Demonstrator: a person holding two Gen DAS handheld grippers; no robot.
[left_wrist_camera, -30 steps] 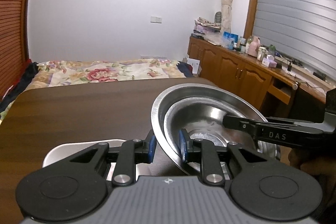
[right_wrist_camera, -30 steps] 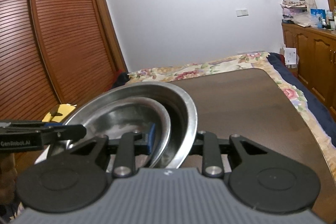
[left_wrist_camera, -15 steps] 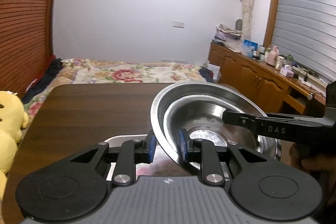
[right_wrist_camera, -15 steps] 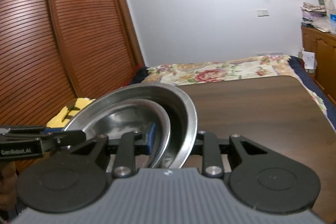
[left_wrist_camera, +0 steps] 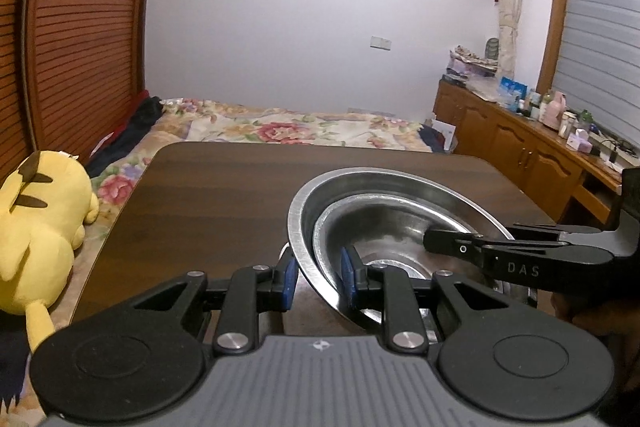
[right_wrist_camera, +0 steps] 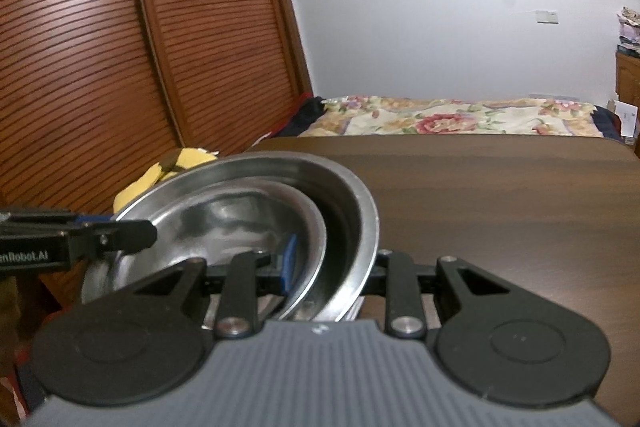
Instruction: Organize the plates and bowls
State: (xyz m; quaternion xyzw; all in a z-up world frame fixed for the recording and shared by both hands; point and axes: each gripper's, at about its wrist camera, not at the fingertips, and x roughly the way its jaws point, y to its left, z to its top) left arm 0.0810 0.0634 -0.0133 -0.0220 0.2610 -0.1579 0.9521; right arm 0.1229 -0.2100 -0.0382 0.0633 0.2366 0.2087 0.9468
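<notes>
Two nested steel bowls hang over the dark wooden table [left_wrist_camera: 224,195], a large outer bowl [left_wrist_camera: 400,183] with a smaller bowl [left_wrist_camera: 384,227] inside it. My left gripper [left_wrist_camera: 319,279] is shut on their left rims, blue pads on either side. The right gripper [left_wrist_camera: 434,243] reaches in from the right and clamps the opposite rims. In the right wrist view, my right gripper [right_wrist_camera: 334,267] is shut on the outer bowl [right_wrist_camera: 356,195] and the inner bowl [right_wrist_camera: 224,215]; its outer finger is partly hidden behind the rim. The left gripper [right_wrist_camera: 140,231] comes in from the left.
A yellow plush toy [left_wrist_camera: 36,227] lies by the table's left edge. A bed with a floral quilt [left_wrist_camera: 300,127] is beyond the table's far edge. Louvred wardrobe doors [right_wrist_camera: 100,67] stand at the left, and a cluttered wooden cabinet [left_wrist_camera: 520,151] at the right.
Both grippers have carried the bowls leftward over the table, still gripping them the same way. The plush toy has come into view. The pale plate seen under the left gripper is out of sight.
</notes>
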